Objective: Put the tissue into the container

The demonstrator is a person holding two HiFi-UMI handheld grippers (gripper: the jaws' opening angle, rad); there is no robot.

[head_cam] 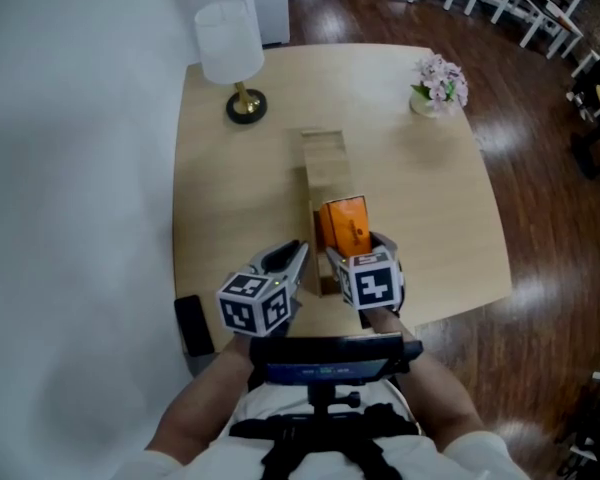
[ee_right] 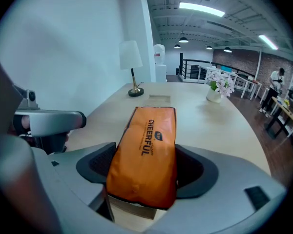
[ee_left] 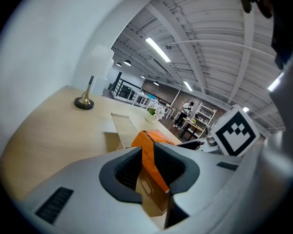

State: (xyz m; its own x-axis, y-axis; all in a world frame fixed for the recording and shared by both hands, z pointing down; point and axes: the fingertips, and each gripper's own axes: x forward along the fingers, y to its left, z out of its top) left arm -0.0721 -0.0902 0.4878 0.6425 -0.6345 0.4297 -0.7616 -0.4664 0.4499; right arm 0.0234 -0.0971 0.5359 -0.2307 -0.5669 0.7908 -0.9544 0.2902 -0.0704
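Orange plastic tissue pack (ee_right: 149, 135) sits clamped lengthwise between the right gripper's (ee_right: 146, 165) jaws, over the near end of the long tan open-topped container (head_cam: 325, 168). The left gripper (ee_left: 147, 168), jaws narrowly apart and empty, hovers just beside that container.

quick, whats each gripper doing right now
left gripper: open, nothing gripped.
right gripper: closed on the orange tissue pack.
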